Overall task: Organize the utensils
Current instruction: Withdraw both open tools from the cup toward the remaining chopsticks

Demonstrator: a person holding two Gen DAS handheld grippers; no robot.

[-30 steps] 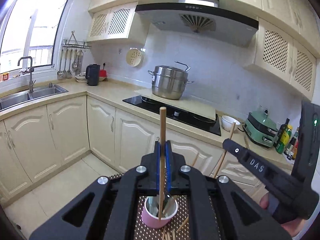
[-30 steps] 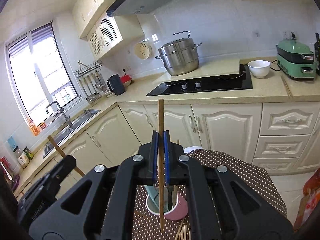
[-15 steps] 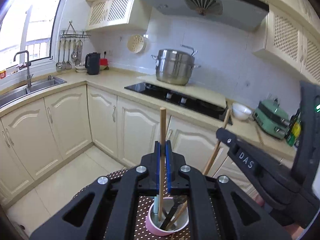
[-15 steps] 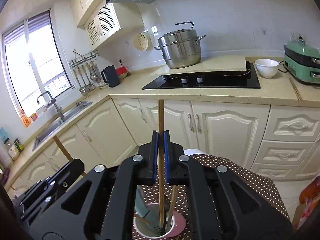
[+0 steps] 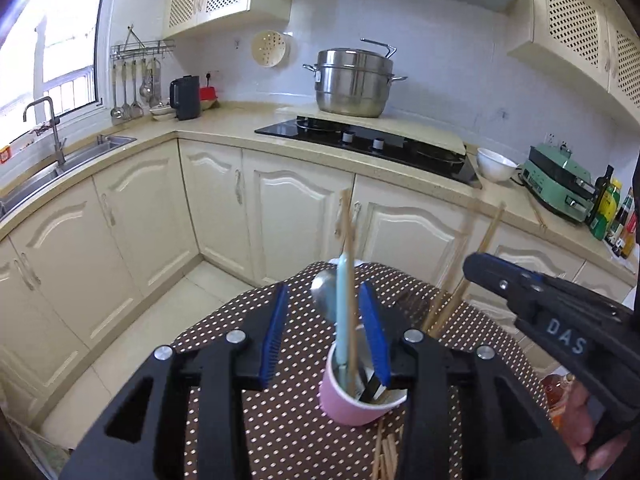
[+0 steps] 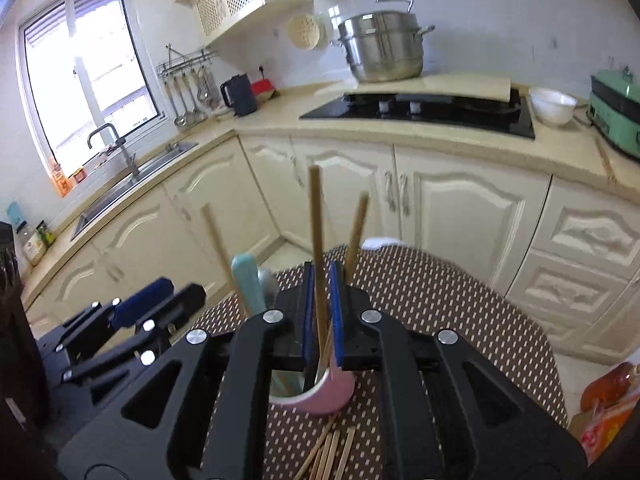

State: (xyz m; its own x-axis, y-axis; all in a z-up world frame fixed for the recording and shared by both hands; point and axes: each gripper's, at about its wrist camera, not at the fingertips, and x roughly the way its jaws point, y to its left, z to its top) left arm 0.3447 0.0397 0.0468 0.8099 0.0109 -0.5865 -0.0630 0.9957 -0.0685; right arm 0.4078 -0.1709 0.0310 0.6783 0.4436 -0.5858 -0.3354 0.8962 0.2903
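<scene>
wooden chopsticks [image 5: 347, 288] stand in the pink cup [image 5: 352, 396]; above it both left tongs [image 5: 328, 328] and right tongs [image 6: 321, 312] have just opened, gripping nothing.

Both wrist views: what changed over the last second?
Both tongs came down over the pink cup. The left tongs have just opened, letting go of their wooden chopstick, which now stands in the cup. The right tongs have just begun opening around their chopstick. The cup and the loose chopsticks stayed put.
</scene>
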